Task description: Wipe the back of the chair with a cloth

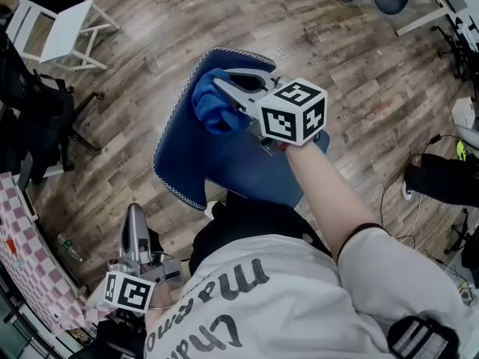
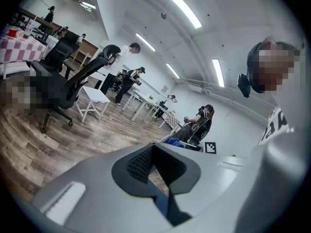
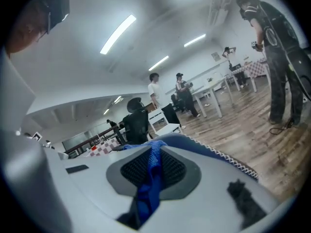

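The wood-plank floor (image 1: pixel 359 58) fills most of the head view, with a white folding chair (image 1: pixel 63 32) off in the far corner and a checked cover (image 1: pixel 22 260) at the left edge. In the middle stands the chair back (image 1: pixel 187 155), dressed in blue fabric with a pale stitched border, seen from above. The cloth (image 1: pixel 213 103), a bunched blue wad, lies against the upper part of that back, near its top edge. The right gripper (image 1: pixel 221 81) has its fingers clenched on a fold of it; its own view shows blue fabric pinched between the ribbed pads. The left gripper (image 1: pixel 133 214) hangs low beside the person's hip, well apart from the chair, with its fingers closed on nothing. I judge the wipe to be under way or about to start. The risks: only a narrow fold is held, so a hard drag across the fabric could pull the cloth free; the metal fingers could scrape or snag the stitched border; and with nothing bracing the chair, pressure might push or turn it away.
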Tool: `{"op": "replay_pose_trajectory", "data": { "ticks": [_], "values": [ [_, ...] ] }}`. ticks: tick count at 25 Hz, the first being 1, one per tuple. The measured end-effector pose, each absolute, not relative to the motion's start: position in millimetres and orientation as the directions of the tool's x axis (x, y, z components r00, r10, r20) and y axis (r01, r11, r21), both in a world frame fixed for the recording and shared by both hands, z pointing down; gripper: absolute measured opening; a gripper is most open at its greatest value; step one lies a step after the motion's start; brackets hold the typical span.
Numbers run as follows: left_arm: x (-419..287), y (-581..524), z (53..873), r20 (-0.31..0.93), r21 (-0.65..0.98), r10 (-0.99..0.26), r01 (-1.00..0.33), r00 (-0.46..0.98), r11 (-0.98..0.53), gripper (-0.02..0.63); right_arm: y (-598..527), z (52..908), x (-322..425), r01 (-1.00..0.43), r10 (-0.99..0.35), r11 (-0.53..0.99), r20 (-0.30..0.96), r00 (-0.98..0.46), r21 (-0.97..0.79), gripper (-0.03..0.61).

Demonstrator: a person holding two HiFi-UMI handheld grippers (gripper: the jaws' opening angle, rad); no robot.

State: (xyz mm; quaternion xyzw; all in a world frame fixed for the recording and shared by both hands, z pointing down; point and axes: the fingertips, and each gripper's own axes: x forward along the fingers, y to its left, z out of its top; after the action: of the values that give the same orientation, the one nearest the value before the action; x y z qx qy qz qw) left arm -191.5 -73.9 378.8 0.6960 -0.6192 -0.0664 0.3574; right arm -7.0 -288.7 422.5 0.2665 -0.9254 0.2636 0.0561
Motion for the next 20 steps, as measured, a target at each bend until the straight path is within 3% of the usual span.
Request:
{"op": "replay_pose_trajectory", "data": {
  "ticks": [11, 20],
  "values": [
    [-193, -62, 376, 0.351, 0.576, -0.913, -0.817, 0.209, 0.034, 0.005, -332, 417, 50, -0.663, -0.652, 0.569, 0.225, -0.724, -0.486, 0.054],
    [-193, -63, 381, 0.35, 0.586, -0.914, -0.809, 0.207, 0.041, 0.005, -326, 409, 66, -0.697, -0.694, 0.553, 0.211, -0.689, -0.457, 0.054]
  ]
}}
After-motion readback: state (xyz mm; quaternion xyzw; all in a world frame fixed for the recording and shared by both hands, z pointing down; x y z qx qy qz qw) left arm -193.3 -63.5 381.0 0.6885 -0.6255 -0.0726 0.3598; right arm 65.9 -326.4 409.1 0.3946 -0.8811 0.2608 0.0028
